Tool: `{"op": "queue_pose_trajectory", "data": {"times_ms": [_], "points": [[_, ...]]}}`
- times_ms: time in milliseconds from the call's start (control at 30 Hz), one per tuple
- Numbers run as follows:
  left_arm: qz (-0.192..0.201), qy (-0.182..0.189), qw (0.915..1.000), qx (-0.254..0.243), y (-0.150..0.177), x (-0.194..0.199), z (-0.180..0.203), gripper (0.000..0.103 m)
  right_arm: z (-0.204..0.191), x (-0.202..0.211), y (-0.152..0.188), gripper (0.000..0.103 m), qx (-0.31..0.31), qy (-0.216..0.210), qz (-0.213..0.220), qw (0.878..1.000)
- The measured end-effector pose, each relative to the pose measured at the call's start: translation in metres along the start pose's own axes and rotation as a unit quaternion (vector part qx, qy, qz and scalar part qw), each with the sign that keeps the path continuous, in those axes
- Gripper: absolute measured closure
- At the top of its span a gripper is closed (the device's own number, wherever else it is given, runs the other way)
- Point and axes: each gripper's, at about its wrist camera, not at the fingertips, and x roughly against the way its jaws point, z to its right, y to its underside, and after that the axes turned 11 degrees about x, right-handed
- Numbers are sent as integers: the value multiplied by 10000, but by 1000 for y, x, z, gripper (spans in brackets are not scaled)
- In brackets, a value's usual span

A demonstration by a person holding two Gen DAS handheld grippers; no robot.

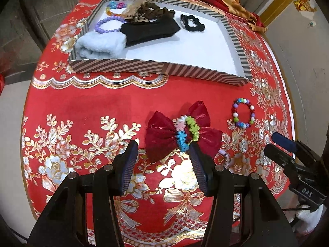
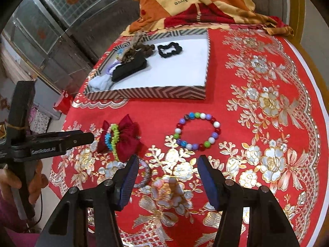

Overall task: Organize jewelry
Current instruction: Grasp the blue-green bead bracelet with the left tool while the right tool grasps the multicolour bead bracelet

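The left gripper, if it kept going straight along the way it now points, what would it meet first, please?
Most likely the dark red bow with the colourful flower hair tie lying on it: both sit just beyond the open left gripper, between its fingertips. Depth is hard to judge, so it might meet the red tablecloth first.

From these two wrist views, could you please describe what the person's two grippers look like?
Both are black plastic tools with ribbed dark-blue finger pads and silver pivot pins. The left gripper shows white lettering in the right wrist view; the right gripper reads "DAS" in the left wrist view, with a thin black cable.
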Motion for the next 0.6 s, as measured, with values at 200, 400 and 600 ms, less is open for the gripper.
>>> {"op": "queue_pose_trajectory", "data": {"times_ms": [200, 400, 600], "points": [[21, -50, 10000, -23, -4, -9, 17, 52, 6, -4, 0, 45, -80, -38, -64, 9999], [28, -241, 9992, -306, -8, -21, 40, 62, 15, -2, 2, 45, -226, -82, -47, 9997], [-165, -204, 9992, -286, -12, -37, 49, 66, 29, -1, 4, 45, -371, -71, -54, 9993]]}}
